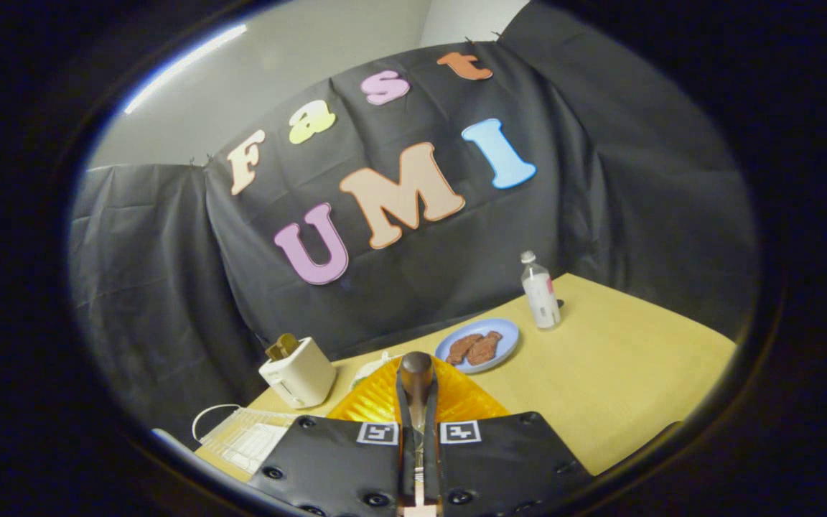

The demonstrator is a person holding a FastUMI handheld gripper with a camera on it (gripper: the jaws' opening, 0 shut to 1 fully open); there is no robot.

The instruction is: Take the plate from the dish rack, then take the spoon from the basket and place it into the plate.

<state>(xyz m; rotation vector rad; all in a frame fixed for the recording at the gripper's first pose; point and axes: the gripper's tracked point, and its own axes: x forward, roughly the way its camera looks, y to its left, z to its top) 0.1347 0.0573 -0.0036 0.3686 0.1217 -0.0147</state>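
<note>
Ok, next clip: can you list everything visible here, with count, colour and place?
Wooden-handled spoon: one, brown tip, pinched between the fingers, standing up over the basket.
Orange ribbed basket: one, just ahead of the fingers, under the spoon.
Round blue plate: one, beyond the basket, holding two reddish-brown food pieces.
Clear plastic bottle: one, white cap, upright beyond the plate.
Cream toaster: one, beside the basket, toast in its slot.
White wire dish rack: one, next to the toaster.
Tan wooden table: one, under everything.
Gripper: one, black fingers shut on the spoon.
</note>
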